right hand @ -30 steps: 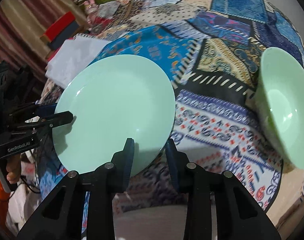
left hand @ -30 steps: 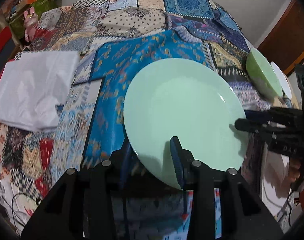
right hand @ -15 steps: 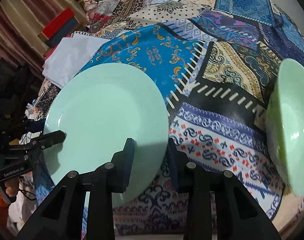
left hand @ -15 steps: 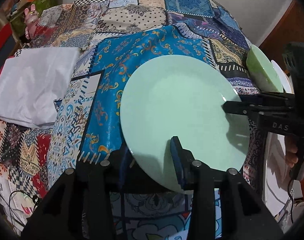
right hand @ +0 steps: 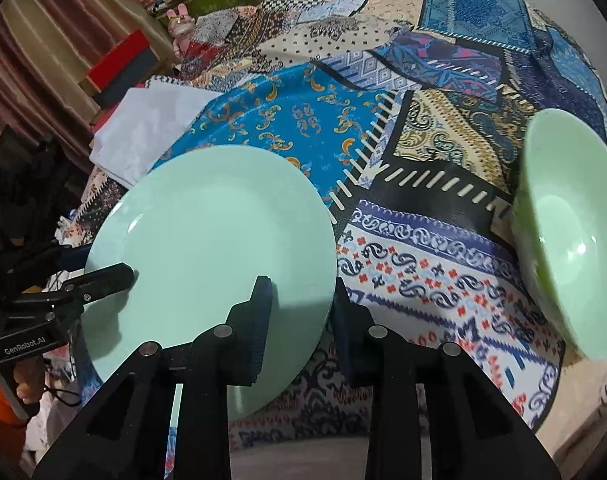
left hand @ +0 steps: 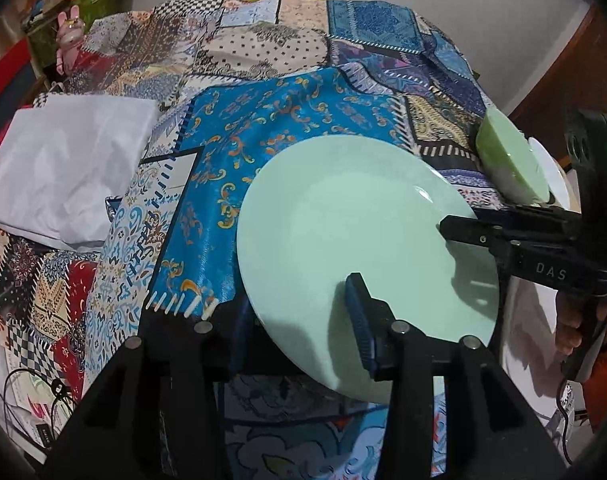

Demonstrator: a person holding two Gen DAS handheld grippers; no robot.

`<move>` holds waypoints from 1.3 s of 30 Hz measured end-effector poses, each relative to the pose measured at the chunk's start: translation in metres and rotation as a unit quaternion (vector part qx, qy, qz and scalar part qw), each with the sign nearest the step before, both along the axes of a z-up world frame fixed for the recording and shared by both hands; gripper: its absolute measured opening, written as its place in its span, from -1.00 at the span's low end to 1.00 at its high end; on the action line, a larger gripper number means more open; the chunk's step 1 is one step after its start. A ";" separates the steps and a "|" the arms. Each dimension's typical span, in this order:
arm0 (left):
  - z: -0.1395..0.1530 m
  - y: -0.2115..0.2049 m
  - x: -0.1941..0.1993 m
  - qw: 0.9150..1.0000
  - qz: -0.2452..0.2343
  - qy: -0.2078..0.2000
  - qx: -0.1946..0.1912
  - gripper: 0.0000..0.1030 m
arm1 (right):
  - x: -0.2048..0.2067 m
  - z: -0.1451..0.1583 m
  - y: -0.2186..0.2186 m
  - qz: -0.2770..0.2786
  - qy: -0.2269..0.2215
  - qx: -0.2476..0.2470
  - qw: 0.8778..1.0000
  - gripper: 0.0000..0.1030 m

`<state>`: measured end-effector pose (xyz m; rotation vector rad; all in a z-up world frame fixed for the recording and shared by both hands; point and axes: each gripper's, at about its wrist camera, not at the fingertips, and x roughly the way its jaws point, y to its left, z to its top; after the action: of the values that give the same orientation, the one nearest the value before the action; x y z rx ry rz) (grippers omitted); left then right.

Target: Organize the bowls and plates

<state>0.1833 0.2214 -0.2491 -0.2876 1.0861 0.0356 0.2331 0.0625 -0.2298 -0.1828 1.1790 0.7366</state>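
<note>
Both grippers straddle the plate (left hand: pixel 355 232) rim: right gripper (right hand: pixel 299 316) pinching it, left gripper (left hand: pixel 299 316) just widening, grip unclear. Bowl (right hand: pixel 571 236), far right, remains unsorted; nothing stacked yet.

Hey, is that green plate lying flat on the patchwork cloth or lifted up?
Lifted and tilted. The plate is held off the cloth, each gripper with one finger over its rim; its near edge overhangs the table.
</note>
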 end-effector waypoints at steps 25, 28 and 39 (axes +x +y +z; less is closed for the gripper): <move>0.085 -0.065 -0.048 0.997 -0.023 -0.074 0.009 -0.14 | -0.060 0.081 -0.072 -0.043 -0.087 0.059 0.994 -0.49; 0.090 -0.077 -0.054 0.997 -0.029 -0.078 0.010 -0.14 | -0.067 0.086 -0.082 -0.049 -0.094 0.062 0.992 -0.49; 0.099 -0.113 -0.069 0.995 -0.050 -0.086 -0.001 -0.14 | -0.091 0.096 -0.122 -0.077 -0.110 0.071 0.988 -0.49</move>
<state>0.1138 0.1081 -0.1497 -0.2333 0.9288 -0.0784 0.1426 -0.0593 -0.1335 -0.0517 0.9157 0.6445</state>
